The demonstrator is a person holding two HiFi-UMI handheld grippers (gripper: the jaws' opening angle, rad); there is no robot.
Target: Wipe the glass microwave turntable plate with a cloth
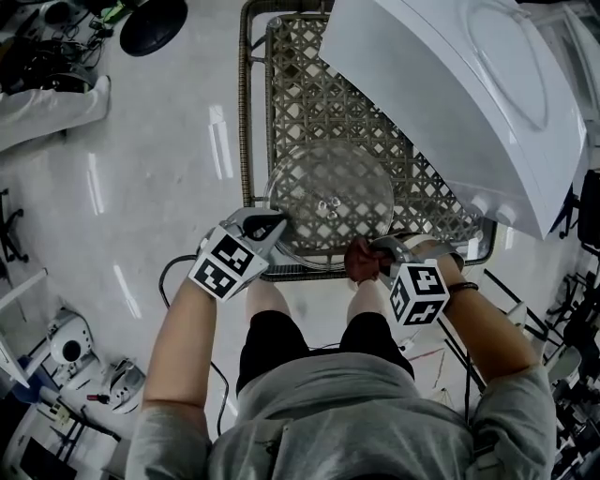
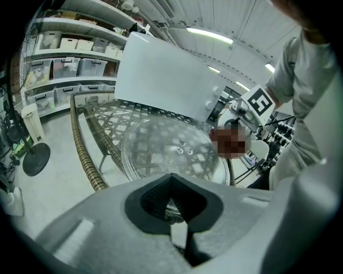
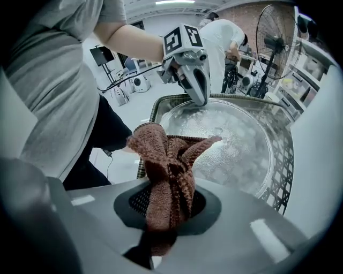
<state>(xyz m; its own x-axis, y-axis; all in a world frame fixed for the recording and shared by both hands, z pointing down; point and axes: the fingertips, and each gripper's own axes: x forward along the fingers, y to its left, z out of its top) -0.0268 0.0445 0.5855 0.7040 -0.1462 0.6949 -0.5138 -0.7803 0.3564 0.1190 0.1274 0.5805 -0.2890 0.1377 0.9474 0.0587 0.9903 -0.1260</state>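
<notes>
Wiping looks about to begin: the left gripper (image 1: 269, 228), fingers shut on the rim of the plate (image 1: 328, 192) at 7 o'clock, steadies it on the worktop (image 1: 427, 202), while the right gripper (image 1: 379, 254), fingers clamping the cloth (image 1: 360, 261) at 5 o'clock, must next press it onto the glass.

a woven wicker table (image 1: 247, 112) with an open lattice top stands on a glossy pale floor (image 1: 141, 187). a white microwave (image 1: 450, 84) takes up the table's far right part. a round black base (image 1: 153, 21) sits on the floor off the far left corner. shelves with storage boxes (image 2: 64, 48) line a wall, and a standing fan (image 3: 276, 37) stands in the background.
</notes>
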